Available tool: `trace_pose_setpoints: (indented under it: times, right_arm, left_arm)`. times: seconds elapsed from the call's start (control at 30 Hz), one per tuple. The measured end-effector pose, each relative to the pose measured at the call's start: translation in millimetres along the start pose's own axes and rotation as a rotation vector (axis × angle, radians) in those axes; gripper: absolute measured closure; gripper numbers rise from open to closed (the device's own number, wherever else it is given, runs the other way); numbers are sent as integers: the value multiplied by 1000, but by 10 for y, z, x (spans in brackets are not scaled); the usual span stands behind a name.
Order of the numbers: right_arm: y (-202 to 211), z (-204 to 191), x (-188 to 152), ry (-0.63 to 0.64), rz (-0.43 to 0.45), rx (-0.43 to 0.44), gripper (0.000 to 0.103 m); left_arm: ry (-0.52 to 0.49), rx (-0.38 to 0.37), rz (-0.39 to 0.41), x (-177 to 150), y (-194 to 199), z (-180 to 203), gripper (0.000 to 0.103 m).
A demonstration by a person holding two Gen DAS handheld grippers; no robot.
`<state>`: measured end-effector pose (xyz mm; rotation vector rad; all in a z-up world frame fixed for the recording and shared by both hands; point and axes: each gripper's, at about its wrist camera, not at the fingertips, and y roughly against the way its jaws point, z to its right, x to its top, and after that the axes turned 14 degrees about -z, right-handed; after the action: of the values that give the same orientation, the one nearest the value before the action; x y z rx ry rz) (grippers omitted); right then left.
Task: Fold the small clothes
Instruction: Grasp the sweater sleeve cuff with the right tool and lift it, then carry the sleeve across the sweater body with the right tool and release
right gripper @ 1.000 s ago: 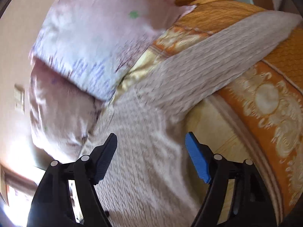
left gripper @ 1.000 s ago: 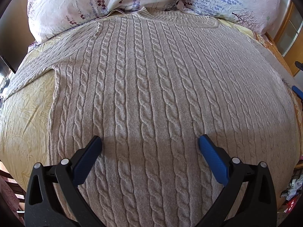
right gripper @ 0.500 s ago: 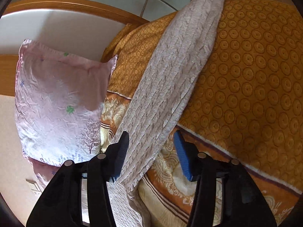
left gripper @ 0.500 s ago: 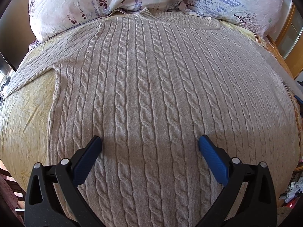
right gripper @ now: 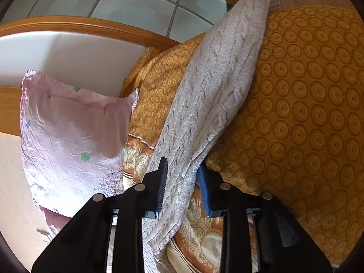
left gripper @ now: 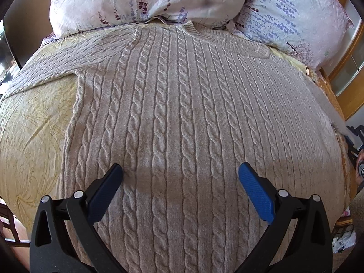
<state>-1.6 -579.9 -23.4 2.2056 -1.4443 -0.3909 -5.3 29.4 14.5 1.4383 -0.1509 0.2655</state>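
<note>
On the bed, the thick sweater looks soft and floppy. Right gripper has just been closing on its sleeve; left gripper hangs wide open, empty.

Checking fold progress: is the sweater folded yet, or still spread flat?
Spread flat: the sweater lies face-up on the bed, with both sleeves stretched outward.
</note>
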Motion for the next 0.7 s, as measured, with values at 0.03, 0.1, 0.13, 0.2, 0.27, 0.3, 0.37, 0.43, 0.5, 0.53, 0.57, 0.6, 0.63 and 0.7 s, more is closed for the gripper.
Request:
trace_pose_setpoints:
  times: [0.03,0.1,0.13,0.2,0.27,0.3,0.37,0.43,0.5,0.53,0.57,0.6,0.63,0.7]
  right_arm:
    - [-33,-11,-8,9,-9,-6,87]
    - [-54,-40,-28,34,0,-16,93]
    - [-45,-69,-38,48,11,-13,93]
    - [-7,-163,-63,85,25,6,93]
    - [36,-339,-81,146,36,34,93]
    - [60,-441,-94,178,39,53,93]
    - [80,-629,-134,232,27,118,93]
    - [76,-833,-223,298,13,167,93]
    - [32,-1036,-340,365,-14,207,93]
    - [-1,-1118,-400,393,-32,223,93]
    - [-51,-1209,-474,425,-55,238,93]
    - [-89,-1280,-550,457,-77,247,93]
    - [-150,-1356,-637,491,-105,250,93]
    - [-263,-1441,-806,546,-164,245,93]
  left_arm:
    - [23,-13,14,4,28,-50,2]
    - [69,-33,40,6,80,-142,2]
    - [84,-35,49,10,96,-175,2]
    - [108,-43,65,20,124,-234,2]
    - [118,-37,68,24,125,-256,2]
    - [118,-33,65,25,119,-264,2]
    - [117,-35,61,31,108,-272,2]
    - [114,-35,60,43,100,-267,2]
    - [110,-39,63,48,100,-269,2]
    - [108,-41,64,51,102,-270,2]
    - [106,-42,65,53,102,-273,2]
    - [106,-44,65,55,101,-277,2]
    - [106,-44,65,54,100,-285,2]
    - [111,-47,65,56,99,-304,2]
